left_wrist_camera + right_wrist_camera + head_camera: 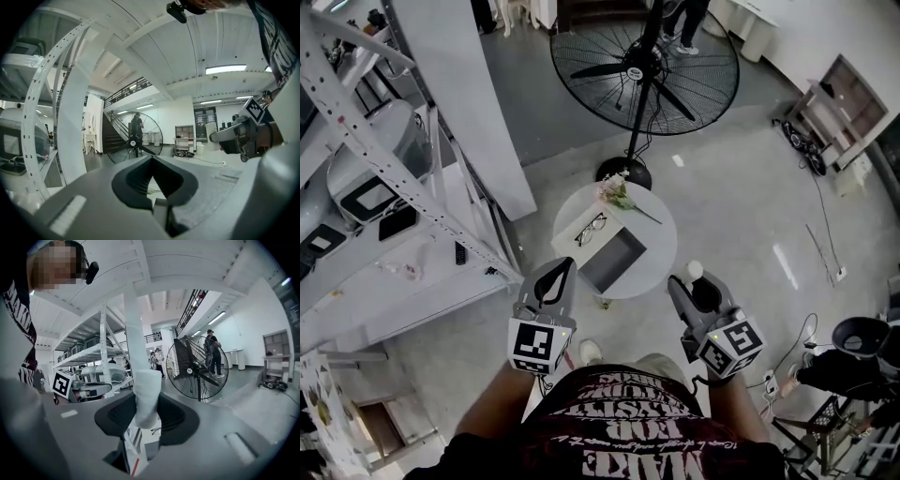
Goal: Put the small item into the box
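Observation:
An open box point(617, 259) with a grey inside lies on a small round white table point(661, 246) below me in the head view. My right gripper point(695, 278) hovers off the table's near right edge, shut on a small white item point(695, 270). In the right gripper view the white item point(146, 397) stands upright between the closed jaws of the right gripper point(146, 401). My left gripper point(566, 267) is shut and empty at the table's near left edge. The left gripper view shows the left gripper point(151, 159) with its tips meeting and nothing between them.
A pair of glasses point(591, 228) and a flower sprig point(621, 194) lie on the table beyond the box. A large floor fan point(645, 66) stands behind the table. A white metal shelving rack point(384, 187) runs along the left. Cables and gear point(853, 342) sit at the right.

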Motion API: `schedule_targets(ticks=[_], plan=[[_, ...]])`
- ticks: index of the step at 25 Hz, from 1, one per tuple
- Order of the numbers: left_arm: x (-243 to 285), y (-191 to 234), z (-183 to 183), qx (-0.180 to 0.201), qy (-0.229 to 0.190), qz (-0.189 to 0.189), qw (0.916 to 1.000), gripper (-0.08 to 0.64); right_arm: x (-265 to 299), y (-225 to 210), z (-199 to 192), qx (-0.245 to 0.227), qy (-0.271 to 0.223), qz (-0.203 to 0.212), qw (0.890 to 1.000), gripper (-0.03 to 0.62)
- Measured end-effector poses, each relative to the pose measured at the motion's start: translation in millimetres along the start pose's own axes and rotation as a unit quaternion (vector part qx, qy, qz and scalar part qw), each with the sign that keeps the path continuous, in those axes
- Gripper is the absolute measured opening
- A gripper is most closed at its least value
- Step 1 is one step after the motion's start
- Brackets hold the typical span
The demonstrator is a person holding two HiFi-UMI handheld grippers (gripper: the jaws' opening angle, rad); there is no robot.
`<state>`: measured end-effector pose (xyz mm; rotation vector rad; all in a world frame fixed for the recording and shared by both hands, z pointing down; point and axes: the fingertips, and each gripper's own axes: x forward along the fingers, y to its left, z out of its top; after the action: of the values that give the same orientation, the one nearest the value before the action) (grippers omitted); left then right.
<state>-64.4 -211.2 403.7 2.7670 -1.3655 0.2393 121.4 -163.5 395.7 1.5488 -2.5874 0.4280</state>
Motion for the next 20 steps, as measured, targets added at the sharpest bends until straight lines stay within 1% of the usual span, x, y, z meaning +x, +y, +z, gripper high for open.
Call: schedule_targets(ticks=[7,13,15,17,20], plan=[[5,16,2,-0.008,-0.004,0.009,0.9999,0.002,13,2,2,-0.004,0.007,-0.003,1.0,0.167],[14,9,2,-0.002,-0.005,-0.003,1.0,0.002,18,0,5,-0.011,0.008,0.002,1.0,0.167],[18,8,2,-0.006,-0.001,-0.005,1.0,0.002,19,-4,5,-0.013,0.009,0.004,1.0,0.167],[21,10,2,-0.012,0.002,-0.002,0.9999,0.002,23,-8,6,-0.012,0.009,0.009,1.0,0.167],[25,16,0,-0.012,0.005,0.012,0.9998,0.002,34,-14,5,-0.009,0.013,0.023,1.0,0.167]])
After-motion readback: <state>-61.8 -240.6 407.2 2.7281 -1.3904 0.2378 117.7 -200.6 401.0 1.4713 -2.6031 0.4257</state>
